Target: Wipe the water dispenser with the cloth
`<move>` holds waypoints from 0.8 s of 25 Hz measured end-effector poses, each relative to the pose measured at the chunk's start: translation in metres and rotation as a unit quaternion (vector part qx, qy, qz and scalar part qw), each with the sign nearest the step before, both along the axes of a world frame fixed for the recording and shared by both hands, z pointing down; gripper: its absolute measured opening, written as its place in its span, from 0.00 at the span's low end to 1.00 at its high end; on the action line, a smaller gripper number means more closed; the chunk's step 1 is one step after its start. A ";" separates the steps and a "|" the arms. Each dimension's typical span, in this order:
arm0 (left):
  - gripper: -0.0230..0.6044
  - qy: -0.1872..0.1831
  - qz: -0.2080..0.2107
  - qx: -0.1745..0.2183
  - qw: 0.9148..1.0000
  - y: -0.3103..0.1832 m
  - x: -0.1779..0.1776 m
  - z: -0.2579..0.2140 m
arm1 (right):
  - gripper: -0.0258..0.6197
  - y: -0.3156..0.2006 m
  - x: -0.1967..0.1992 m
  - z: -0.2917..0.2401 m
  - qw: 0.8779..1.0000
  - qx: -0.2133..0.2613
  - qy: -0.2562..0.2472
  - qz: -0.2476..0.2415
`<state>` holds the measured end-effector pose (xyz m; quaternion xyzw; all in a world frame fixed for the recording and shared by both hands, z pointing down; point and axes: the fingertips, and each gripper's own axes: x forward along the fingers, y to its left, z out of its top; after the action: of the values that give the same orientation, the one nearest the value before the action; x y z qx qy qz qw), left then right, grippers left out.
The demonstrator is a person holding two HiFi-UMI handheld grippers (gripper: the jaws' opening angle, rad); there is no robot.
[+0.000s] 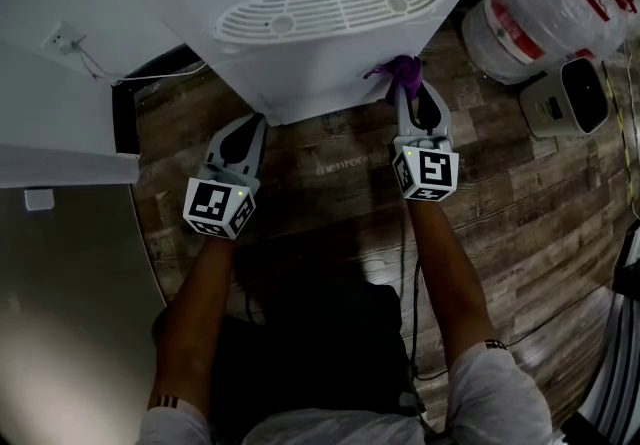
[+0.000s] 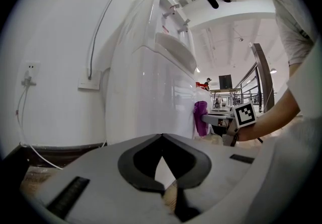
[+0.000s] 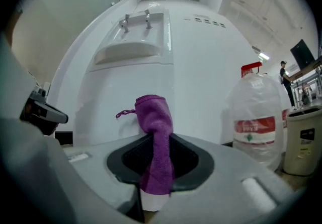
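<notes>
The white water dispenser is seen filling the upper middle of the head view, with its slotted drip tray near the top. In the left gripper view the dispenser rises through the centre. A wooden floor is spread beneath it. A large water bottle wrapped in clear plastic is found at the upper right, and a small white bin is set just below it. A wall socket with a cable is placed at the upper left. The left gripper is held low, near the dispenser's bottom edge at centre left. Its jaws are brought together at the tips, with nothing between them. The right gripper is held at centre right, and its jaws are closed on the purple cloth. The cloth is laid against the dispenser's lower right corner, and in the right gripper view it is seen standing up from the jaws before the white front.
</notes>
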<state>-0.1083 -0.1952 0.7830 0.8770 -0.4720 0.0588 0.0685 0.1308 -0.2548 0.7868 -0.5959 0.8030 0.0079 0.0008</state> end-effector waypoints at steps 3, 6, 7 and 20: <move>0.03 -0.002 -0.004 -0.001 1.000 -0.002 -0.002 0.001 | 0.18 -0.004 0.019 0.002 1.000 -0.005 -0.007 0.020; 0.03 -0.002 -0.004 -0.003 1.000 -0.004 0.000 0.002 | 0.18 -0.004 0.028 0.000 1.000 -0.005 -0.011 0.029; 0.03 -0.001 -0.003 -0.003 1.000 -0.005 0.001 0.002 | 0.18 -0.002 0.029 -0.002 0.999 -0.003 -0.013 0.030; 0.03 -0.002 -0.019 -0.025 0.999 0.004 -0.019 0.029 | 0.18 0.076 -0.151 0.006 0.985 -0.002 -0.018 -0.170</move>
<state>-0.1276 -0.1909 0.8120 0.8655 -0.4875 0.0709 0.0910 -0.0197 -0.1790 0.7929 -0.4509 0.8924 -0.0045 0.0155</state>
